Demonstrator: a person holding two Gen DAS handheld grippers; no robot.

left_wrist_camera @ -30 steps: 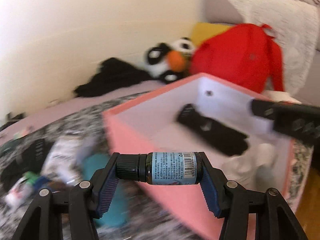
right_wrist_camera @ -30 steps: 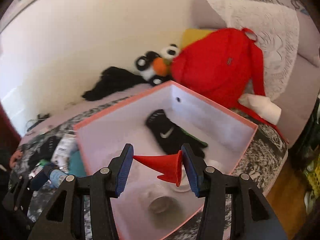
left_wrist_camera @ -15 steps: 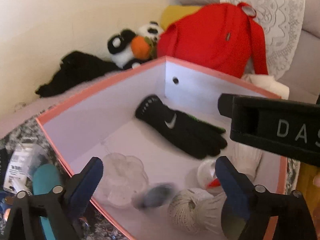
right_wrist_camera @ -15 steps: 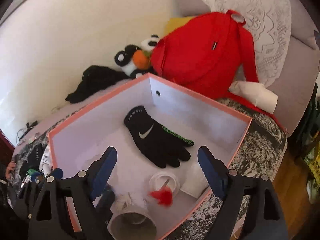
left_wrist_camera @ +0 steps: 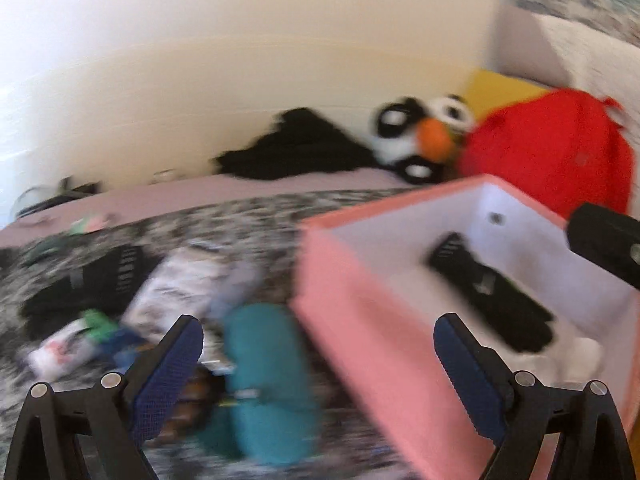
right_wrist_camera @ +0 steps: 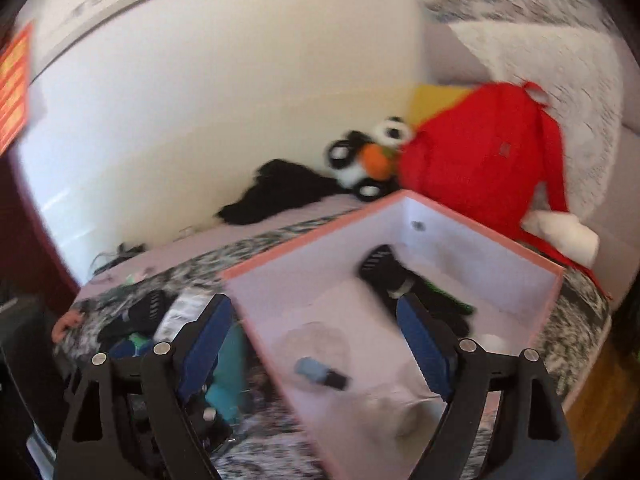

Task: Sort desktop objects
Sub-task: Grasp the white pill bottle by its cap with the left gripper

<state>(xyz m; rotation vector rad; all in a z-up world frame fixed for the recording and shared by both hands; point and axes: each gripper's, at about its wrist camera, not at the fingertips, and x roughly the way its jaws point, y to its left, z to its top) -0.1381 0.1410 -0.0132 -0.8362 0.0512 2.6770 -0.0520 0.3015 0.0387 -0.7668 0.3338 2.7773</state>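
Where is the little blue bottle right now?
In the right wrist view, the little blue bottle lies on its side on the floor of the pink box, near the front, below the black glove.

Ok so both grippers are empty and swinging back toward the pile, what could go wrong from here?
1. The left hand-held gripper, jaws wide, sits close to the pink box wall; it might clip and shove the box.
2. The pile is crowded: the teal case lies against packets and dark cloth, so a grab may catch two things.
3. The small bottle lies on its side in the box beside a clear container and may roll.
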